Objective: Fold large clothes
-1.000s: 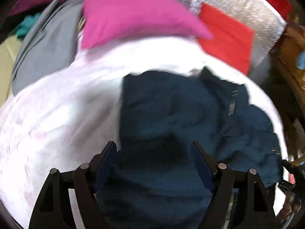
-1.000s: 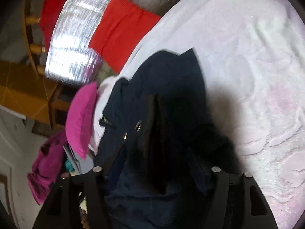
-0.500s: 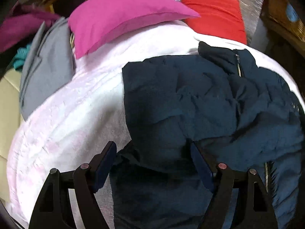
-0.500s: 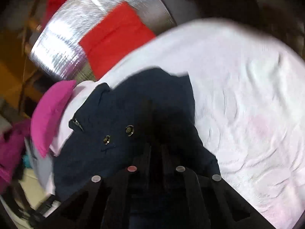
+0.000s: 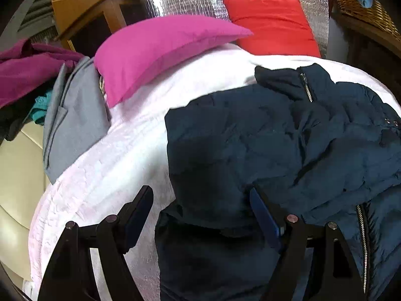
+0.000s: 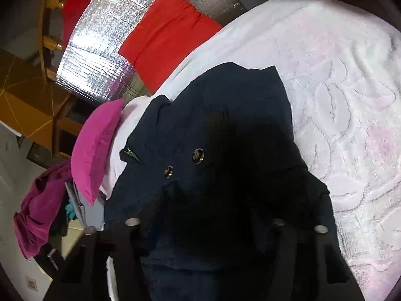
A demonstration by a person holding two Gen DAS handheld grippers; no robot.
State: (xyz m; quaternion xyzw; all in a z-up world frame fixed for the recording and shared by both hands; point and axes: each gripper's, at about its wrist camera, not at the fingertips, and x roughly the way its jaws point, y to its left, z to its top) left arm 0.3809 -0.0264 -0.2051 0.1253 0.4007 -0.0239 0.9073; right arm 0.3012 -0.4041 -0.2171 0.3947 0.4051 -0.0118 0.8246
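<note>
Left wrist view: a navy jacket (image 5: 288, 150) lies crumpled on a white blanket (image 5: 120, 165), apparently spread for folding; the left gripper (image 5: 200, 215) hovers with jaws spread, the jacket's near edge between them, unpinched. Right wrist view: the right gripper (image 6: 203, 223) is opening its jaws, jacket (image 6: 213, 130) fabric bunched between them; contact unclear.

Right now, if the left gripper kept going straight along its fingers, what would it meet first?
Most likely the navy jacket: the open left gripper points down at its near fold, which lies on the white blanket. Depth is unclear.
</note>
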